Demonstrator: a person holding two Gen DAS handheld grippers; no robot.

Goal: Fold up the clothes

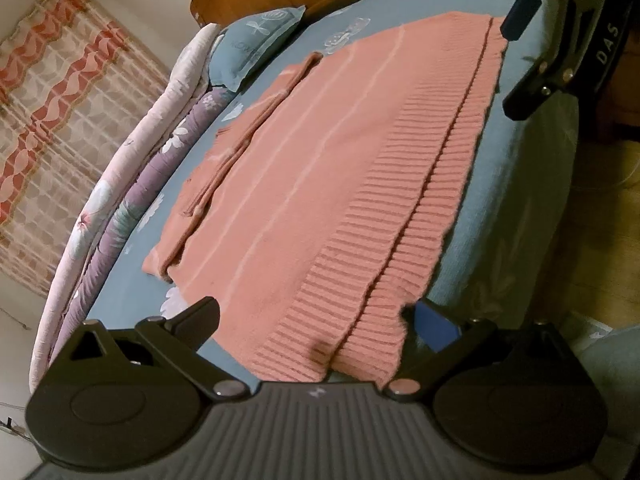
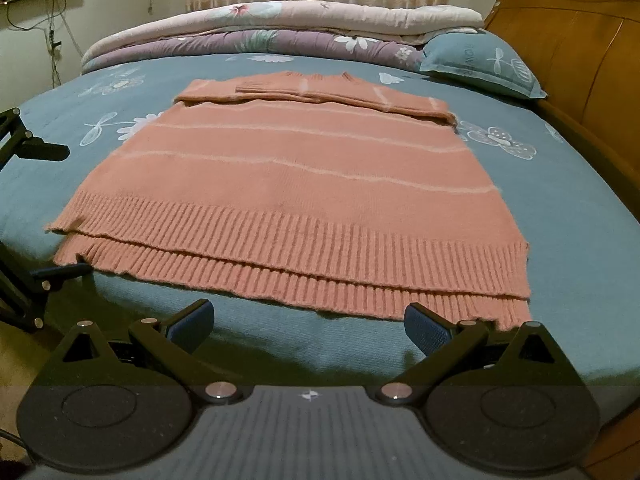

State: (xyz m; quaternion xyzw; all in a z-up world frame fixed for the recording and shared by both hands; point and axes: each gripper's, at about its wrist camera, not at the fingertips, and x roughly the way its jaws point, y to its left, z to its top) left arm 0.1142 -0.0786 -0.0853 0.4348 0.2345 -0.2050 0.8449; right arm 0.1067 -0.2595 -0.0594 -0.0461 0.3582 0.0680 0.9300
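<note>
A salmon-pink knit sweater (image 2: 288,184) with thin pale stripes lies flat on the blue floral bedsheet (image 2: 560,208). Its sleeves are folded across the chest at the far end, and its ribbed hem (image 2: 304,256) faces me in two layers. In the left wrist view, my left gripper (image 1: 316,320) is open, with a corner of the ribbed hem (image 1: 360,320) between its fingers. My right gripper (image 2: 310,326) is open just in front of the hem's right part, holding nothing. Each gripper also shows in the other's view: the right gripper (image 1: 516,60) and the left gripper (image 2: 52,212).
A folded floral quilt (image 2: 280,36) runs along the far side of the bed. A blue pillow (image 2: 480,64) leans by the wooden headboard (image 2: 568,48). Patterned curtains (image 1: 52,120) hang behind. The bed's near edge drops to the floor (image 1: 600,208).
</note>
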